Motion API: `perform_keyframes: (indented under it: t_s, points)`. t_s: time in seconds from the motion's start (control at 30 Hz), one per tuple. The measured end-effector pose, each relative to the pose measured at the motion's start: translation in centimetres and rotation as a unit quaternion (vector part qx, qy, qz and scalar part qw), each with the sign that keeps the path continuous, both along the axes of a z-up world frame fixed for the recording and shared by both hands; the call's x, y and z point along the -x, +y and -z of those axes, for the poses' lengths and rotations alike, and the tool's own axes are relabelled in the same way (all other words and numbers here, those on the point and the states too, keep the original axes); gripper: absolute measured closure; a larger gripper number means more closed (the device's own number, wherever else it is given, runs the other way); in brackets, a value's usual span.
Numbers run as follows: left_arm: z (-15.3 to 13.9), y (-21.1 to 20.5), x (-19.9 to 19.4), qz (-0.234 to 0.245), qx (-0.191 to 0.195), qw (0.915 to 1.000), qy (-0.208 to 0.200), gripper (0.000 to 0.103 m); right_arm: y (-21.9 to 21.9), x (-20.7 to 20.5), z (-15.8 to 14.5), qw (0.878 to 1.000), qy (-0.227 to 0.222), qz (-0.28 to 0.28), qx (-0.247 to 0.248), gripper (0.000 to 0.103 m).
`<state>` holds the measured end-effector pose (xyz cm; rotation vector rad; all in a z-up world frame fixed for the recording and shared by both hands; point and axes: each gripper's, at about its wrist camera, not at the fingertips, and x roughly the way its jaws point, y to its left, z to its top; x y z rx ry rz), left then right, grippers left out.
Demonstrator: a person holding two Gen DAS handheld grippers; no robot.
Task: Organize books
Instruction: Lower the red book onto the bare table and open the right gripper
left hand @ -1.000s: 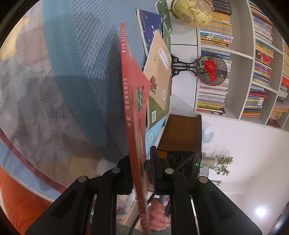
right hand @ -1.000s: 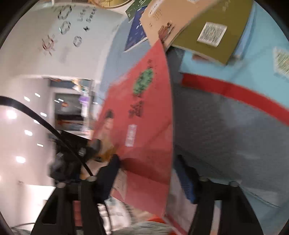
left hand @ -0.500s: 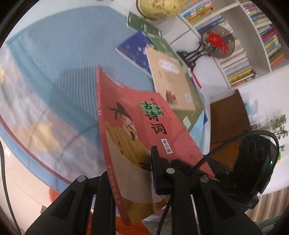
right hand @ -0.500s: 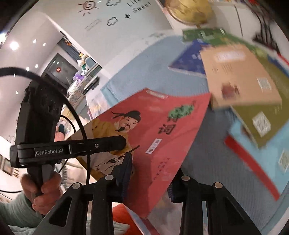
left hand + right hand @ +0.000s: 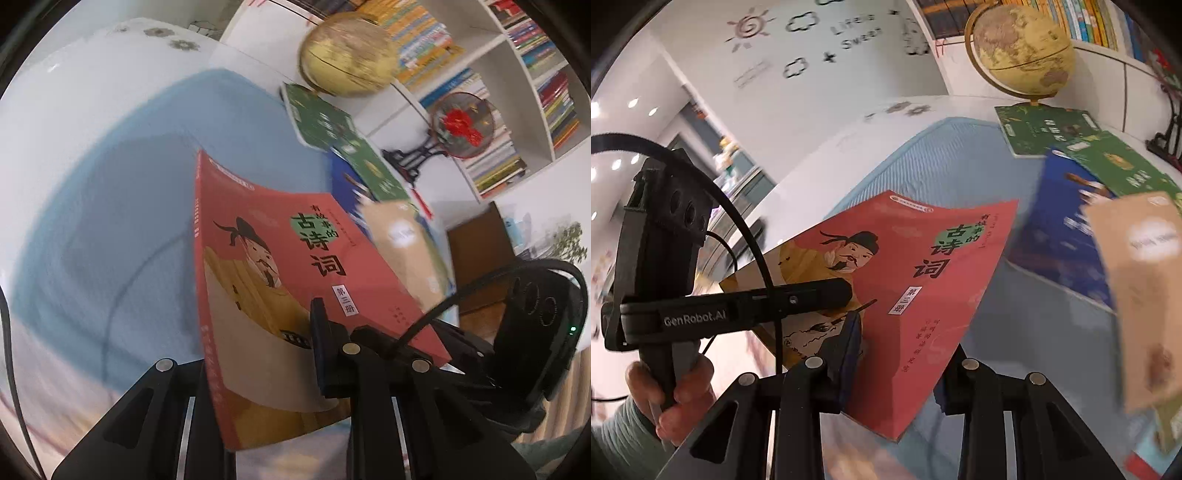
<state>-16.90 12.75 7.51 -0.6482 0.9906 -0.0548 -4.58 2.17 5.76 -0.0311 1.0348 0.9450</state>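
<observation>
While both grippers pinch the red book [image 5: 295, 266] in the air, left gripper [image 5: 258, 365] and right gripper [image 5: 901, 369] each squeezing its near edge, other books [image 5: 1067, 225] lie messy at two o'clock, unsorted.

The red book [image 5: 295, 266] has a smooth paper cover with a soft sheen, not properly glossy. Both tools [image 5: 258, 354] [image 5: 905, 354] are matt black plastic with little shiny metal pins. The blue mat [image 5: 942, 162] on the surface looks like ribbed woven cloth. The globe [image 5: 1023, 48] is glossy, on a brassy metal arc.
</observation>
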Motion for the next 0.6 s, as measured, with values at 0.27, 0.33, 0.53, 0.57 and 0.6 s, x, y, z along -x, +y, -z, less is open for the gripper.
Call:
perform_keyframes:
  t_s: [0.27,0.33,0.53,0.57,0.6]
  points:
    - [1.5,11.6,-7.1,0.048,-0.002,0.9988,0.003,0.087,11.8,-4.3,1.1,0.996,-0.021,0.086,0.025,0.07]
    - [1.8,12.9,-8.5,0.059,-0.009,0.9982,0.003,0.087,13.3,-5.2,1.5,0.995,-0.015,0.096,0.028,0.07]
    - [3.5,17.1,-12.0,0.074,-0.001,0.9972,0.013,0.082,17.0,-7.7,2.4,0.992,0.001,0.123,0.04,0.07]
    - [4.0,17.8,-12.7,0.074,0.004,0.9971,0.018,0.081,17.5,-8.3,2.7,0.991,0.008,0.128,0.043,0.07]
    - [4.4,18.2,-13.2,0.074,0.007,0.997,0.024,0.081,17.9,-8.7,3.1,0.99,0.014,0.13,0.045,0.07]
